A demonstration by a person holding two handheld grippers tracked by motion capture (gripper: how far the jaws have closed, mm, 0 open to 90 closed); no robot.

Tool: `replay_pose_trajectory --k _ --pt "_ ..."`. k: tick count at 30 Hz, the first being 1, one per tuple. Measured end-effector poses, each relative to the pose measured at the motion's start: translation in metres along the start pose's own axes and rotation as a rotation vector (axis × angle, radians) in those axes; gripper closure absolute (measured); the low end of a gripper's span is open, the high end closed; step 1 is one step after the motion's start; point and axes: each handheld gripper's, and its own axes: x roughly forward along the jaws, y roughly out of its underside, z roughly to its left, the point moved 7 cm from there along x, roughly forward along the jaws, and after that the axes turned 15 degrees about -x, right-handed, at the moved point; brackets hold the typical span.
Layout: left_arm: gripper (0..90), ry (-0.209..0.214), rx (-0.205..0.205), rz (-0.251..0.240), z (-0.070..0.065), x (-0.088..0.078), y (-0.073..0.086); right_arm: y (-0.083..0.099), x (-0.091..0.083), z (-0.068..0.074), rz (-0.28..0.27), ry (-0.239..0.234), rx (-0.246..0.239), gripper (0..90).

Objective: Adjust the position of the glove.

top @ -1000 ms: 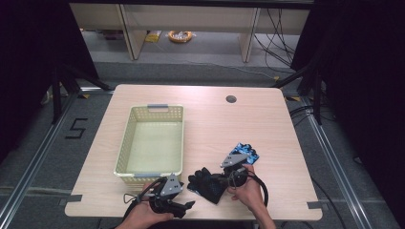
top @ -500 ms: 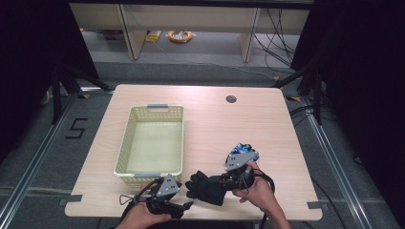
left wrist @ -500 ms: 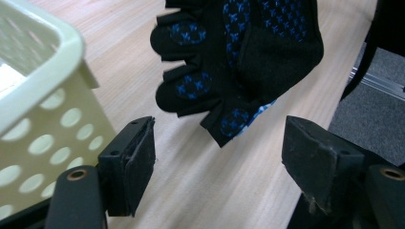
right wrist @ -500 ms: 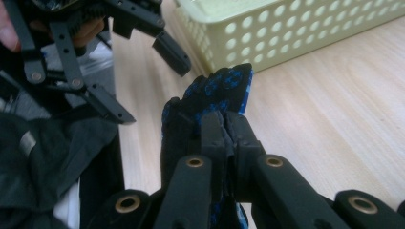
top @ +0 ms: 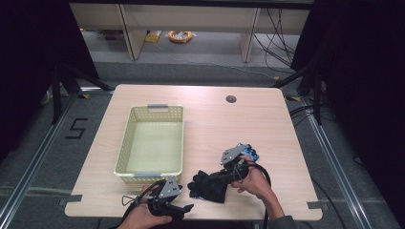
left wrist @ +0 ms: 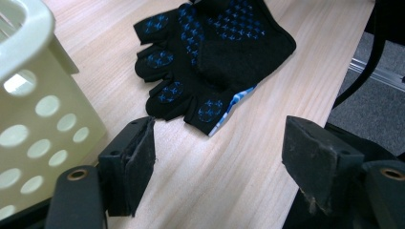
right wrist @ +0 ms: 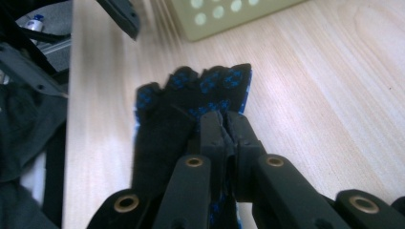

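Observation:
A black fingerless glove (top: 206,185) with blue grip dots lies palm up near the table's front edge. My right gripper (top: 222,177) is shut on its wrist end, and in the right gripper view the glove (right wrist: 191,95) stretches away from the closed right gripper (right wrist: 224,121). My left gripper (top: 185,208) is open at the front edge, left of the glove. In the left gripper view the glove (left wrist: 210,52) lies just beyond the left gripper (left wrist: 219,152), whose jaws stand wide apart with bare wood between them.
A pale yellow perforated basket (top: 125,143) stands left of centre, and its corner (left wrist: 28,119) is close to my left jaw. A blue patterned item (top: 253,154) lies behind the right gripper. A round cable hole (top: 231,99) sits at the table's back.
The right hand has shifted slightly while staying shut on the glove. The left gripper has edged a little along the front edge. The glove has barely moved.

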Motion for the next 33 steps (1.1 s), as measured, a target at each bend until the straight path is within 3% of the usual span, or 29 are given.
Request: replay_pose_trajectory --k 3,5,6,8,9,10,11,12,13,15,16,17,18,19,21,22,23,29,32,33 --pt "26.7 0.004 0.012 0.019 -0.001 -0.001 0.001 0.004 0.003 -0.001 0.021 0.004 0.027 86.5" --pt "26.7 0.012 0.021 0.005 -0.002 0.001 0.001 0.007 0.009 -0.002 0.035 0.000 0.033 85.3" --pt "26.7 0.017 0.002 0.007 -0.003 0.001 0.002 0.009 0.009 -0.002 0.047 -0.001 0.033 84.4" --pt "26.7 0.019 0.002 0.009 -0.004 0.001 0.003 0.010 0.010 -0.003 0.042 0.011 0.037 81.7" --pt "26.7 0.015 -0.006 0.005 -0.005 0.000 0.002 0.009 0.007 -0.003 0.034 0.025 0.066 73.5" --pt "26.7 0.015 -0.006 0.005 -0.005 0.000 0.002 0.009 0.007 -0.003 0.034 0.025 0.066 73.5" --pt "26.7 0.017 -0.006 -0.004 -0.005 0.000 0.002 0.008 0.004 -0.007 0.027 0.058 0.065 68.3" --pt "26.6 0.024 0.002 0.005 -0.005 -0.001 0.003 0.008 -0.001 -0.006 0.028 0.080 0.125 65.4" --pt "26.6 0.022 -0.008 -0.004 -0.005 -0.001 0.002 0.008 -0.007 -0.008 0.013 0.100 0.141 64.2" --pt "26.6 0.014 0.010 0.005 -0.004 -0.004 0.003 0.010 -0.024 -0.012 -0.002 0.183 0.181 60.9" --pt "26.6 0.029 0.005 0.005 -0.005 -0.004 0.003 0.014 -0.042 -0.016 -0.029 0.256 0.268 58.5" --pt "26.6 0.020 0.024 -0.003 -0.003 -0.006 0.003 0.018 -0.052 -0.019 -0.039 0.307 0.316 58.3" --pt "26.6 0.020 0.024 -0.003 -0.003 -0.006 0.003 0.018 -0.052 -0.019 -0.039 0.307 0.316 58.3" --pt "26.6 0.019 0.003 0.002 -0.004 -0.006 0.004 0.027 -0.068 -0.023 -0.054 0.388 0.389 57.8" --pt "26.6 0.023 0.021 0.000 -0.003 -0.008 0.004 0.031 -0.073 -0.024 -0.052 0.406 0.417 57.6" --pt "26.6 0.020 -0.015 -0.012 -0.004 -0.007 0.005 0.040 -0.078 -0.029 -0.043 0.460 0.413 56.0" --pt "26.6 0.019 0.006 0.007 -0.003 -0.009 0.006 0.042 -0.077 -0.030 -0.041 0.467 0.412 55.7" --pt "26.6 0.017 0.001 0.001 -0.001 -0.010 0.008 0.051 -0.073 -0.036 0.037 0.513 0.402 55.0" --pt "26.5 0.021 0.001 0.006 0.000 -0.011 0.009 0.054 -0.074 -0.037 0.037 0.522 0.429 54.6" --pt "26.5 0.012 -0.011 0.006 0.001 -0.011 0.010 0.055 -0.072 -0.042 0.012 0.513 0.388 54.4"
